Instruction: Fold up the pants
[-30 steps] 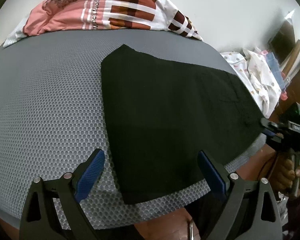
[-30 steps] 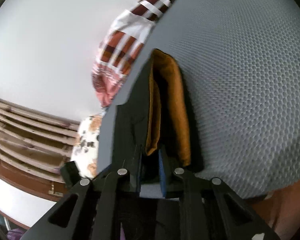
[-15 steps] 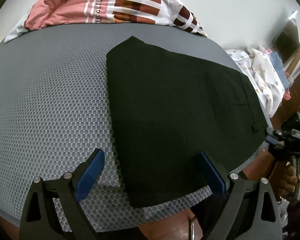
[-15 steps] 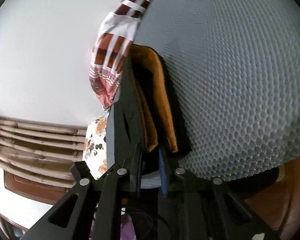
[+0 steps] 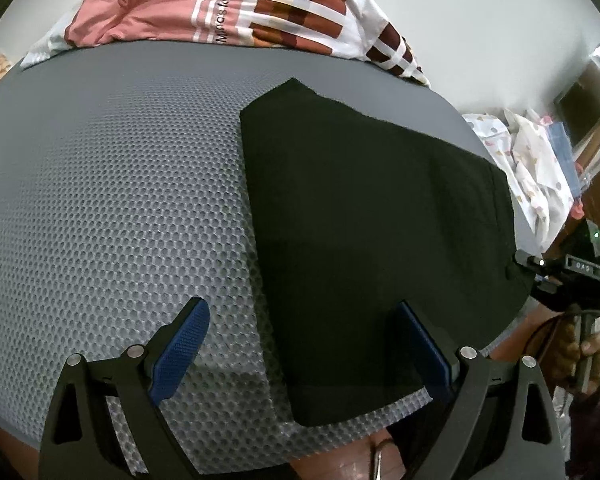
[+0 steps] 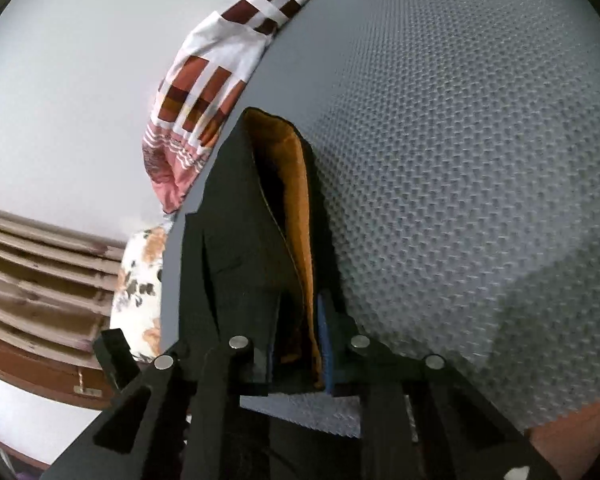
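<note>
Pants (image 5: 372, 232) flatter than before; right tongs (image 6: 296, 344) clamped on waistband, left tongs (image 5: 304, 344) apart

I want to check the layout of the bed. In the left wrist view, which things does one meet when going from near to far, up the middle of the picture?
Left tongs, open → black pants lying flat → bare grey mesh mattress → striped pink and white cloth heaped at the far edge → white wall.
</note>
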Demonstrator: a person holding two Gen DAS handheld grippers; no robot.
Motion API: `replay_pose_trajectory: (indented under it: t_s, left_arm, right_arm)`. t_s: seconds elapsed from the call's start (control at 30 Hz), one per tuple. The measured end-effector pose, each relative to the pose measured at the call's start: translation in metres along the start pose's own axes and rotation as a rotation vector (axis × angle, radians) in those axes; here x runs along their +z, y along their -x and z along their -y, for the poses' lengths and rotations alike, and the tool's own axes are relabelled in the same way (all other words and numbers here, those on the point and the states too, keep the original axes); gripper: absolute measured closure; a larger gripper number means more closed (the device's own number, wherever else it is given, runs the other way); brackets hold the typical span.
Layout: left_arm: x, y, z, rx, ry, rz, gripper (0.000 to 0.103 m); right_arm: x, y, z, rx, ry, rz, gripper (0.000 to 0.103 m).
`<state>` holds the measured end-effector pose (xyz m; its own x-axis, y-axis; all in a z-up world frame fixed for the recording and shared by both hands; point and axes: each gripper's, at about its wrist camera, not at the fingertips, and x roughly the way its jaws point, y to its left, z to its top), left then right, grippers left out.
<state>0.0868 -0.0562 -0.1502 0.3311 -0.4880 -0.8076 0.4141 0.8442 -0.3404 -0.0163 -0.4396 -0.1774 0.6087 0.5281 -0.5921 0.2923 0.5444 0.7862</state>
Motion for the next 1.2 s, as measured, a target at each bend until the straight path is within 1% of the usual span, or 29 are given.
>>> replay_pose_trajectory:
  t_s: [0.1,0.17,0.23,0.27,0.3,0.33,0.4,0.47,0.53,0.57,0.63,0.7,0.77,0.83,0.9,0.93,1.0,1.2]
  left_arm:
    - [0.005,0.001,-0.005,-0.006,-0.005,0.009,0.009]
    - [0.01,0.0,-0.008,0.003,-0.01,0.014,0.009]
    - [0.015,-0.006,-0.013,0.002,-0.004,0.001,0.009]
    - [0.016,-0.009,-0.016,-0.003,0.005,-0.009,0.009]
    - [0.019,-0.012,-0.019,-0.023,0.012,-0.011,0.009]
    - [0.02,-0.012,-0.019,-0.036,0.008,-0.003,0.009]
    - [0.026,-0.016,-0.02,-0.082,0.004,-0.02,0.009]
    - [0.032,-0.02,-0.019,-0.098,-0.008,-0.024,0.009]
    - [0.036,-0.025,-0.014,-0.147,-0.027,-0.038,0.009]
    - [0.037,-0.027,-0.011,-0.153,-0.04,-0.043,0.009]
    - [0.038,-0.032,0.003,-0.066,-0.108,-0.026,0.012]
    - [0.036,-0.04,0.019,0.029,-0.189,-0.008,0.017]
    - [0.033,-0.044,0.027,0.075,-0.225,0.016,0.021]
    - [0.032,-0.043,0.026,0.081,-0.208,0.04,0.027]
    - [0.033,-0.041,0.022,0.083,-0.194,0.056,0.039]
    - [0.033,-0.04,0.021,0.085,-0.189,0.06,0.042]
    - [0.035,-0.038,0.02,0.092,-0.191,0.066,0.051]
    - [0.036,-0.038,0.027,0.128,-0.23,0.076,0.053]
  right_arm:
    - [-0.003,-0.006,-0.009,0.013,0.028,-0.02,0.087]
    - [-0.003,-0.008,-0.011,-0.007,0.051,-0.028,0.087]
    - [-0.001,-0.006,-0.01,0.009,0.054,-0.029,0.086]
    - [0.0,-0.005,-0.011,0.004,0.061,-0.029,0.084]
    - [0.001,-0.002,-0.013,-0.014,0.077,-0.022,0.083]
    - [0.002,-0.001,-0.015,-0.024,0.094,-0.018,0.08]
    - [0.007,-0.001,-0.018,-0.044,0.119,-0.017,0.071]
    - [0.013,-0.005,-0.019,-0.076,0.134,-0.019,0.058]
    - [0.017,-0.016,-0.015,-0.07,0.13,-0.052,0.058]
    - [0.017,-0.018,-0.015,-0.053,0.135,-0.05,0.057]
    - [0.017,-0.025,-0.021,-0.056,0.17,-0.052,0.055]
    - [0.016,-0.03,-0.028,-0.067,0.206,-0.057,0.055]
    - [0.016,-0.035,-0.034,-0.086,0.24,-0.053,0.057]
    - [0.015,-0.036,-0.037,-0.105,0.267,-0.05,0.06]
    - [0.013,-0.037,-0.038,-0.121,0.29,-0.044,0.064]
    - [0.013,-0.037,-0.039,-0.128,0.299,-0.04,0.066]
    - [0.012,-0.037,-0.04,-0.136,0.316,-0.033,0.067]
    - [0.01,-0.037,-0.041,-0.141,0.328,-0.025,0.067]
